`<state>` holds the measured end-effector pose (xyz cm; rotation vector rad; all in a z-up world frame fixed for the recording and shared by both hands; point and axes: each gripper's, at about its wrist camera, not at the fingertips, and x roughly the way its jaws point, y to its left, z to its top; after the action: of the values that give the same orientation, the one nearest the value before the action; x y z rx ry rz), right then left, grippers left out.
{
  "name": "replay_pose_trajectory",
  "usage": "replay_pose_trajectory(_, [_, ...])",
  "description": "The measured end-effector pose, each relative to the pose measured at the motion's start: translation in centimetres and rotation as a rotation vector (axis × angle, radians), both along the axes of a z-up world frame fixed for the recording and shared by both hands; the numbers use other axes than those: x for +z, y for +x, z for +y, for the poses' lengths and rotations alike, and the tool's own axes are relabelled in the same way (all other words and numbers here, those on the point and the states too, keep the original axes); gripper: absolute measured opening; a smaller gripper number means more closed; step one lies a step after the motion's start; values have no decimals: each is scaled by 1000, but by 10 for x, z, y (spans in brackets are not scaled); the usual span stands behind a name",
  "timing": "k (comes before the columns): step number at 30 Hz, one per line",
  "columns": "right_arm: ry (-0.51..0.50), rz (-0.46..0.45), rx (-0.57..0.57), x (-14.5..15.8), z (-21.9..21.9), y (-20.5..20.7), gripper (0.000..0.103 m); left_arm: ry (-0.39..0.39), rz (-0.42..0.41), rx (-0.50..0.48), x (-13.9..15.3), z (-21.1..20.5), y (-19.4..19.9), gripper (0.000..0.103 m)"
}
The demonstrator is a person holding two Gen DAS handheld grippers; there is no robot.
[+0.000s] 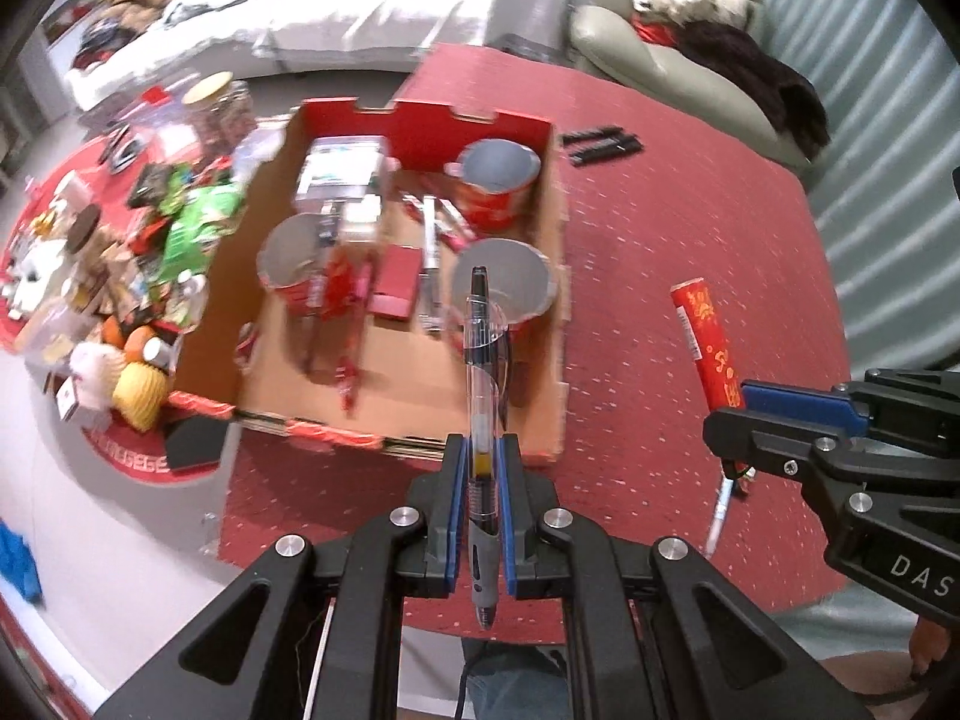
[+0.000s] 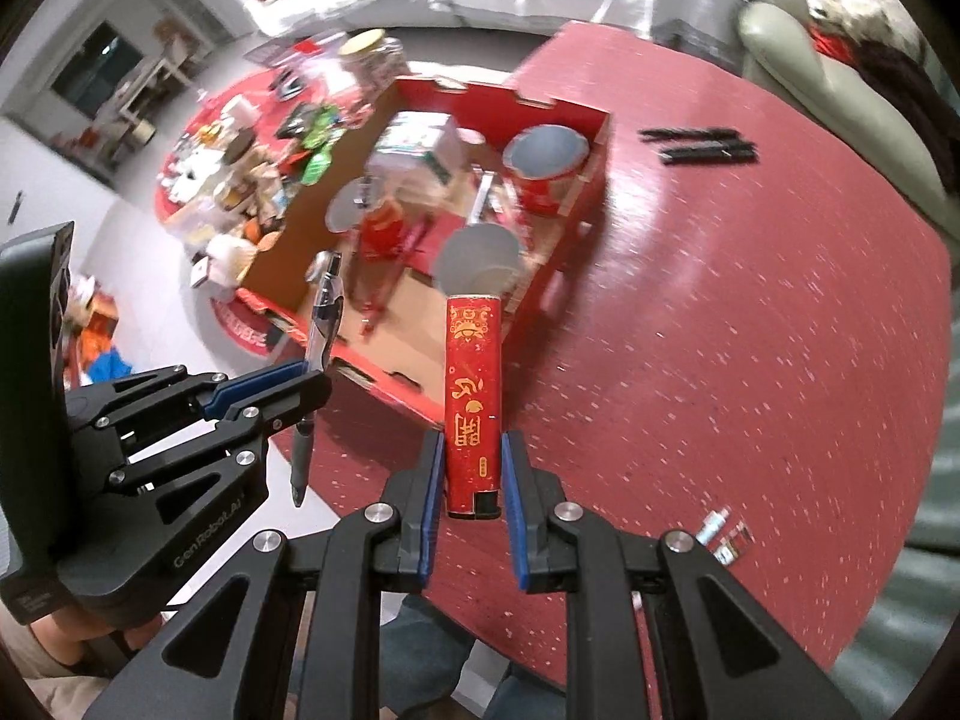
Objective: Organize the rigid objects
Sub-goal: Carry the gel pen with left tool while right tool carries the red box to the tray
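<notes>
My left gripper [image 1: 482,447] is shut on a clear pen with a grey grip [image 1: 480,372], which stands upright between the blue pads, above the table's near edge and in line with the near red cup [image 1: 510,294]. My right gripper [image 2: 472,447] is shut on a red tube with gold print [image 2: 473,396], also upright. The open cardboard box [image 1: 414,372] with red walls holds three red cups, a clear plastic case [image 1: 342,171] and small red items. From the right wrist view the left gripper [image 2: 306,381] with the pen [image 2: 321,312] hangs left of the tube.
A red speckled table [image 2: 750,330] carries the box, black pens [image 1: 600,144] at the far side and small tubes [image 2: 723,531] near my right gripper. A low round table [image 1: 108,252] crowded with snacks and toys stands left. A bed and an armchair [image 1: 678,60] lie beyond.
</notes>
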<state>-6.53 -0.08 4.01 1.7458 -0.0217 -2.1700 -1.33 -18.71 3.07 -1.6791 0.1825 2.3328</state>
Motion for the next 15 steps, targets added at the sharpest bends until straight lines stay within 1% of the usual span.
replay_pose_trajectory(7, [-12, 4, 98, 2, -38, -10, 20, -2, 18, 106, 7, -37, -4, 11])
replay_pose_trajectory(15, [-20, 7, 159, 5, -64, -18, 20, -4, 27, 168, 10, -59, -7, 11])
